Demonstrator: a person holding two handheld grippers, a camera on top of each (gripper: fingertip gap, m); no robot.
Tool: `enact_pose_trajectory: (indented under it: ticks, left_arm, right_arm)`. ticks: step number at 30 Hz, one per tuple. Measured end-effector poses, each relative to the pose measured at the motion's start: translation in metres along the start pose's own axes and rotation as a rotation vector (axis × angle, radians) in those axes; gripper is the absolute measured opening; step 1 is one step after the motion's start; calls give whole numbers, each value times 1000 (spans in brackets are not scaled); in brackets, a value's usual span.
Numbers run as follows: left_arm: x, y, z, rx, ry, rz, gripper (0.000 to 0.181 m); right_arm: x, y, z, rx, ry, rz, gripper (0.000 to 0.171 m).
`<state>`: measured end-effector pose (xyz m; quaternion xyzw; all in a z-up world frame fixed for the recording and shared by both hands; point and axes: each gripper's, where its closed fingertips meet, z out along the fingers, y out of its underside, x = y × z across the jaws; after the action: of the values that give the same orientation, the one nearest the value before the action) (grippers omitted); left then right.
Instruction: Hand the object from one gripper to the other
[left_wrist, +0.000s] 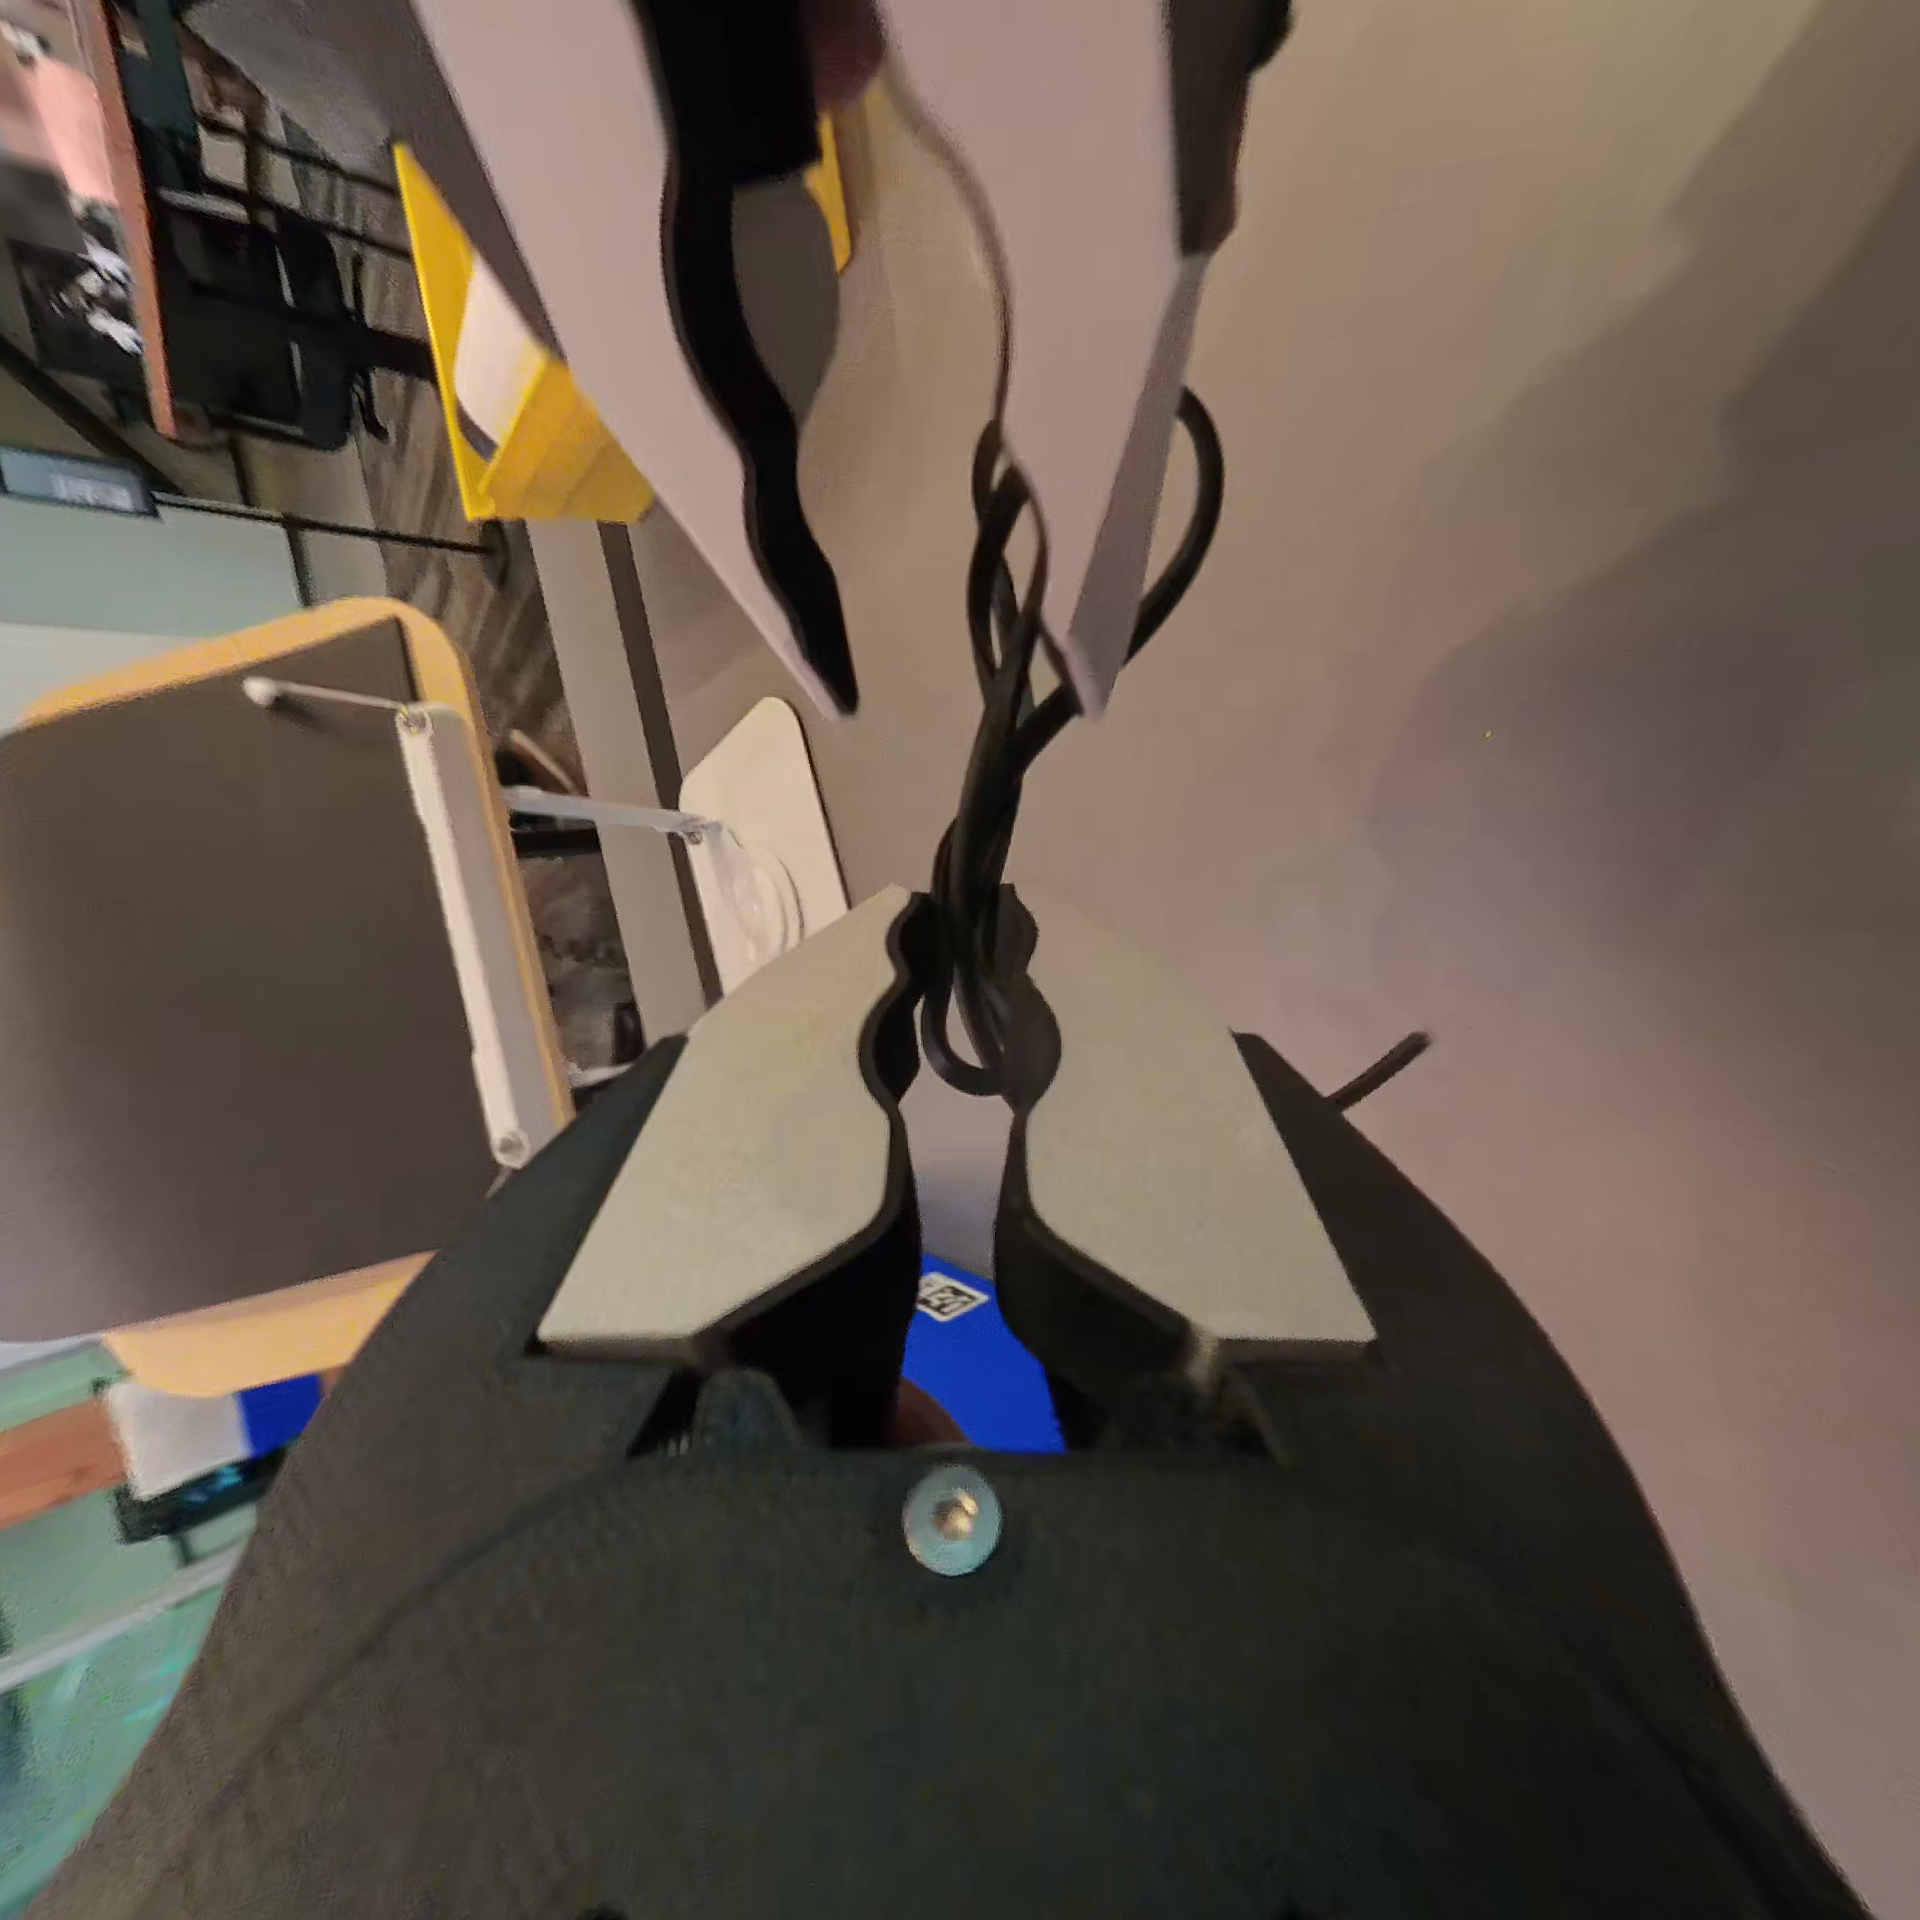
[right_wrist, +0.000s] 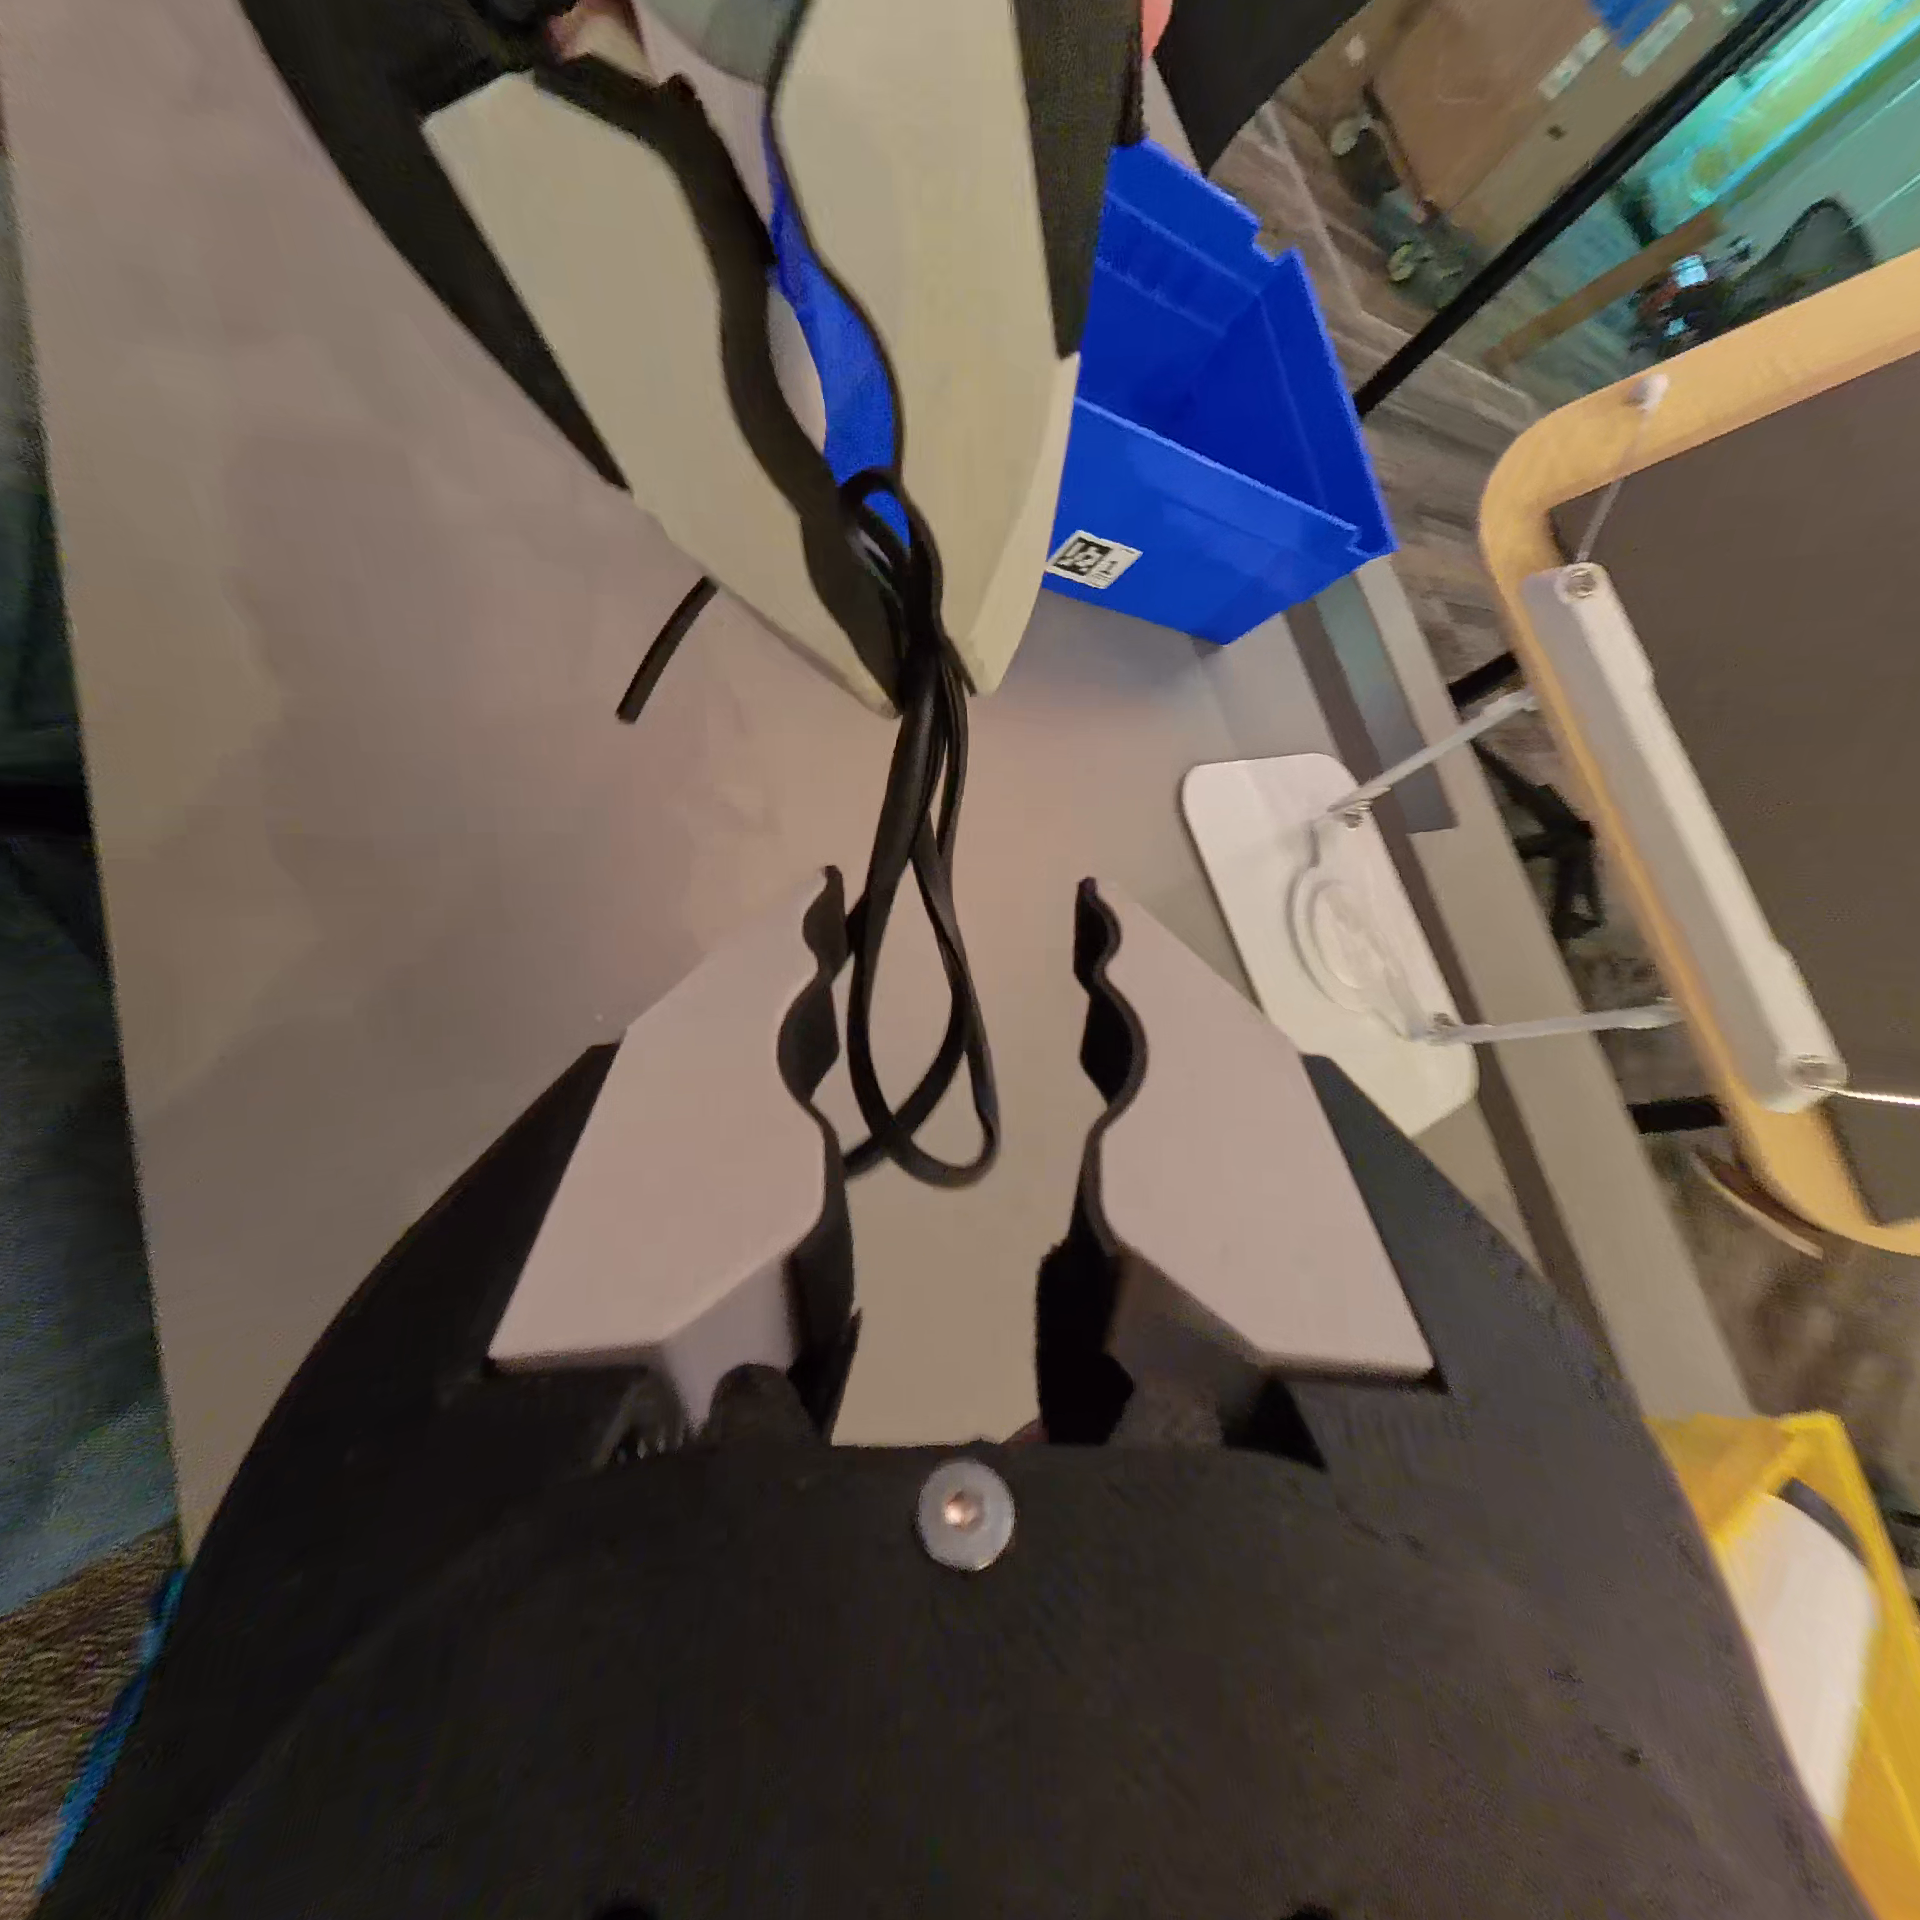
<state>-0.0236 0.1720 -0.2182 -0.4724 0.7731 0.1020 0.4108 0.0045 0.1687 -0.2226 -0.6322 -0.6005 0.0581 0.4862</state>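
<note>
cable (left_wrist: 987, 831) bundle was light, limp and thin, pinched in the closed left gripper (left_wrist: 961, 935) above the table (left_wrist: 1558, 727). right gripper (right_wrist: 956, 904) stood open around its hanging loops; a hold on the bunched strands near the left tips looked surest.

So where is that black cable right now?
The black cable hangs above the grey table, pinched in the left gripper, its loop dangling between the open right gripper.
</note>
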Motion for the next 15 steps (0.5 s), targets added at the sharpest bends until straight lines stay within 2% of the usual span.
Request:
enact_pose_trajectory:
  ticks: [8,13,15]
  left_arm:
    - [-4,13,-3,51,148,-317,11]
    - [3,12,-3,124,328,-581,11]
    - [4,10,-4,164,378,-655,11]
  right_arm:
    - [4,21,-25,-65,159,-86,68]
    - [0,32,-31,-106,291,-262,86]
    - [-2,33,-31,-94,319,-278,88]
